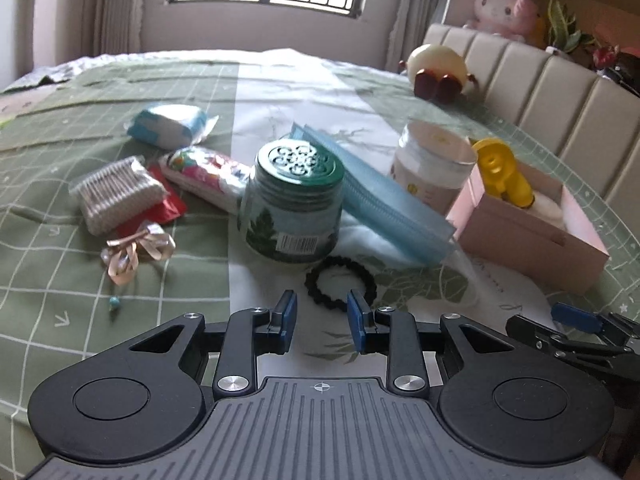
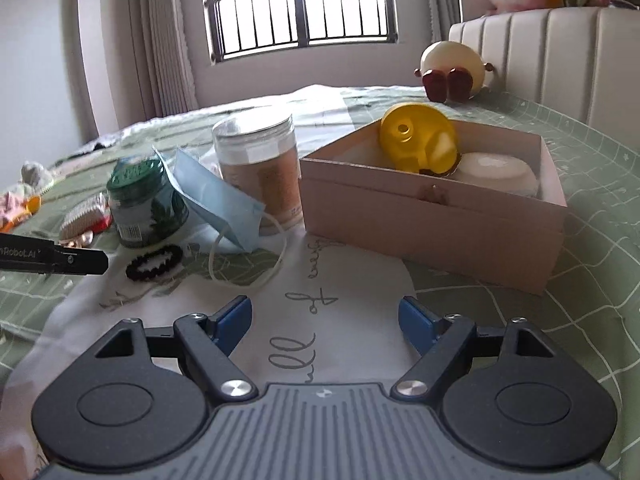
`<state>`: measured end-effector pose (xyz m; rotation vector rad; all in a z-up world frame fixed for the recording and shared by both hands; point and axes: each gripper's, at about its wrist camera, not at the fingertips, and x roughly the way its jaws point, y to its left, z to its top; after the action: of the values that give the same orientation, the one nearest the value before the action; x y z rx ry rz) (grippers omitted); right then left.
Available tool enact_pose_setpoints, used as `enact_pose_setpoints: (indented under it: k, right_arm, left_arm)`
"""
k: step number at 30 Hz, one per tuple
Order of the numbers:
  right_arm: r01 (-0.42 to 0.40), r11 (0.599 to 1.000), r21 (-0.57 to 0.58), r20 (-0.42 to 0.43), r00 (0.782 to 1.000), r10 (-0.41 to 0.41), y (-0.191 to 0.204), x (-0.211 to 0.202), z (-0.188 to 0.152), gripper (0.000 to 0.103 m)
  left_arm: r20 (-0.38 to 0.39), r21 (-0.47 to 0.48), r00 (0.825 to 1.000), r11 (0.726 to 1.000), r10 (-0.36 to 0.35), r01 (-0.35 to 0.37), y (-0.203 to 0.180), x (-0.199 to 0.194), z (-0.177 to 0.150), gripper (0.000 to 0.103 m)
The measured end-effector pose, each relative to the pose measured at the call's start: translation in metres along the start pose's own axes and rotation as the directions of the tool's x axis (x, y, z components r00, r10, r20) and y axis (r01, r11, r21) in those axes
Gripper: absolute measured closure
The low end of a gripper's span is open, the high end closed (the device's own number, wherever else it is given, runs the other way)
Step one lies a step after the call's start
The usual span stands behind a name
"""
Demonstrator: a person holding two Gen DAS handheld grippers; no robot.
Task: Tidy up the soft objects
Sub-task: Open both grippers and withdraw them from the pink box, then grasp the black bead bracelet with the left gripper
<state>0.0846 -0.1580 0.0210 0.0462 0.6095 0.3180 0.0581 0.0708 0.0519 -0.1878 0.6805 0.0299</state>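
My left gripper [image 1: 322, 312] is partly open with nothing between its blue pads. A black hair tie [image 1: 340, 282] lies on the bedspread just beyond its tips. Behind the tie, a blue face mask [image 1: 376, 200] leans on a green-lidded jar [image 1: 296, 208]. My right gripper [image 2: 326, 312] stands wide open and empty over the white printed cloth. The mask [image 2: 216, 196], with its white ear loop, is ahead to its left. A pink box [image 2: 432, 232] ahead to its right holds a yellow plastic piece [image 2: 420, 144] and a white pad [image 2: 496, 176].
A clear jar [image 1: 432, 164] stands between mask and box. At the left lie a cotton swab pack [image 1: 116, 196], a floral packet [image 1: 204, 176], a tissue pack [image 1: 168, 124] and a ribbon bow [image 1: 136, 252]. A round plush [image 2: 452, 68] sits by the padded headboard [image 2: 560, 52].
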Motion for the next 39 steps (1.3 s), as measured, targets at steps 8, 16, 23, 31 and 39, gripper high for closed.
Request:
enact_pose_setpoints:
  k: [8,16,23,31,39]
  right_arm:
    - [-0.015,1.0,0.015,-0.005,1.0,0.015,-0.002,0.003,-0.003,0.022]
    - [-0.015,1.0,0.002,-0.009,1.0,0.015,0.0,0.003,-0.006,0.022]
    - [-0.017,1.0,-0.019,-0.035,0.999,0.016,0.003,0.007,-0.006,0.018]
    - [-0.065,0.989,-0.13,-0.037,0.997,0.061,0.007,0.0,0.01,0.013]
    - [-0.106,0.931,-0.349,-0.032,0.994,0.102,0.046,0.03,0.062,0.013]
  left_arm:
    - [0.013,-0.022,0.999,0.999,-0.048,0.048,0.002,0.004,0.005,0.073]
    - [-0.11,-0.007,0.994,1.0,0.008,-0.009,0.003,0.059,0.012,0.072]
    - [-0.09,0.031,0.996,0.999,-0.006,0.008,0.0,0.061,0.007,0.073]
    - [-0.013,0.03,0.994,0.994,-0.108,0.108,0.005,0.033,-0.003,0.093]
    - [0.09,-0.031,0.989,0.992,-0.118,0.121,0.041,-0.016,-0.008,0.093]
